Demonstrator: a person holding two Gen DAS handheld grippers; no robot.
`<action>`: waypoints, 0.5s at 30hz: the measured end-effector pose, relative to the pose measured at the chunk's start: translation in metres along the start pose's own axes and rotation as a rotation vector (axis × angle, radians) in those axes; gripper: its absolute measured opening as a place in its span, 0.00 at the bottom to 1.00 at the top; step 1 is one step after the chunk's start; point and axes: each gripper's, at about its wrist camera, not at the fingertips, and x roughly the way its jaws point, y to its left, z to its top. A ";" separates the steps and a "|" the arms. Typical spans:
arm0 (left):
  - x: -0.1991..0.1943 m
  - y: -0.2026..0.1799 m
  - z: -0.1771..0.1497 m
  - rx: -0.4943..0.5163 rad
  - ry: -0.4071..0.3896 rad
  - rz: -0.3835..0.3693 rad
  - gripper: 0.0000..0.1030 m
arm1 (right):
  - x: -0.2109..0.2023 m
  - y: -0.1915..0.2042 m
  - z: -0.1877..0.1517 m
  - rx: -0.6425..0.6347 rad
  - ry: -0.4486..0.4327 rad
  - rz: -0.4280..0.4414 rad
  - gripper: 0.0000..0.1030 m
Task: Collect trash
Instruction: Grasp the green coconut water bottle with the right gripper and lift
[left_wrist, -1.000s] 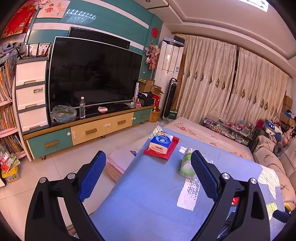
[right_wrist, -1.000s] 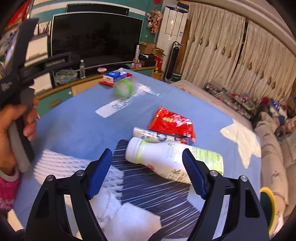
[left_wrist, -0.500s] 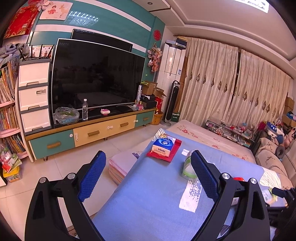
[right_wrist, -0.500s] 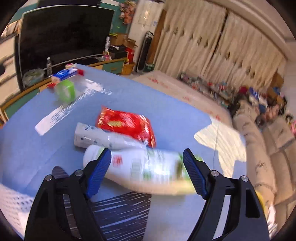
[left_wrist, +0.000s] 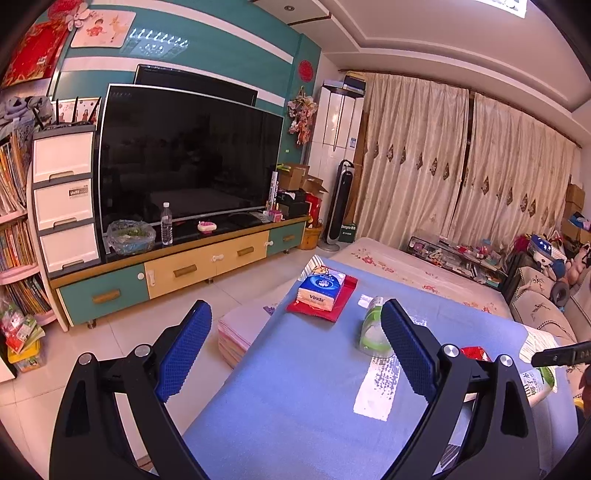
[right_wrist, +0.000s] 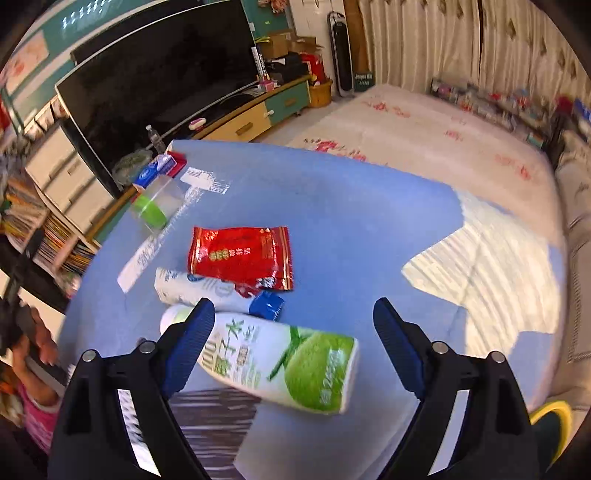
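Right tongs at the bottom of the right wrist view, jaws wide and opening, angled down at the blue desk. White-and-green bottle lies on its side in the lower centre, cap end behind the left blue pad, base end pointing right; it sits in the gap between the pads but neither pad presses it. Just above it, a white tube on its side with a small blue wrapper at its right end. Red snack packet lies flat at mid-frame, overlapping the tube's upper edge. Clear cup with green lid on its side at centre left, and a tissue pack above it near the desk's far edge. Dark striped cloth at bottom, under the bottle's near side. Person's hand in a pink sleeve at lower left edge. Left tongs at the bottom of the left wrist view, jaws open, nothing between them, hovering over the near end of the desk. In that view the tissue pack sits on a red mat at centre, and the cup is partly hidden by the right pad. TV on a cabinet in the left half.
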 end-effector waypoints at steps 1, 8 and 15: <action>-0.002 0.000 0.000 0.003 -0.011 0.001 0.89 | 0.005 -0.002 0.000 0.020 0.013 0.014 0.81; -0.003 0.000 0.001 0.003 -0.014 -0.007 0.89 | 0.002 0.004 -0.026 0.022 0.064 0.077 0.82; -0.005 0.002 0.003 -0.009 -0.021 -0.008 0.89 | -0.031 0.051 -0.090 -0.073 0.135 0.185 0.82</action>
